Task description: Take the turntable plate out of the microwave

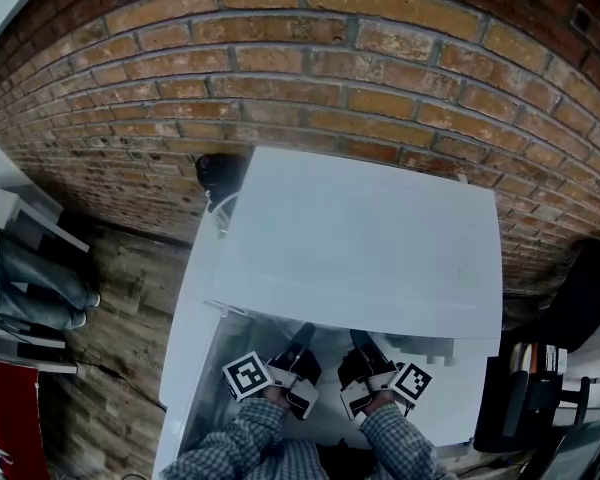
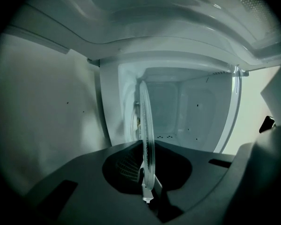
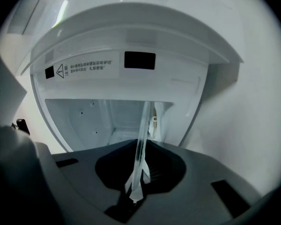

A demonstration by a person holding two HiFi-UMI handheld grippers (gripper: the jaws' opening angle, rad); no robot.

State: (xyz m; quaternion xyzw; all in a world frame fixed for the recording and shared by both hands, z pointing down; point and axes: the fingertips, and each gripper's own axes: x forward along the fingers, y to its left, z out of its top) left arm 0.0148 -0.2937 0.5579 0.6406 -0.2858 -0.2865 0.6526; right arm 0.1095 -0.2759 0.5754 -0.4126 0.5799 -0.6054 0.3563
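Observation:
The clear glass turntable plate (image 2: 146, 125) shows edge-on as a thin strip running from my jaws back into the white microwave cavity (image 2: 192, 111). My left gripper (image 2: 147, 191) is shut on its rim. In the right gripper view the same plate (image 3: 143, 135) stands edge-on, and my right gripper (image 3: 135, 191) is shut on its near rim. From the head view the left gripper (image 1: 302, 336) and right gripper (image 1: 360, 340) reach side by side under the top of the white microwave (image 1: 360, 238). There the plate is hidden.
The microwave's open door (image 1: 195, 338) hangs at the left. Behind the microwave runs a brick wall (image 1: 310, 58), with a dark object (image 1: 220, 173) at the back left corner. A person's legs (image 1: 40, 283) show at the far left, and dark items (image 1: 580, 298) at the right.

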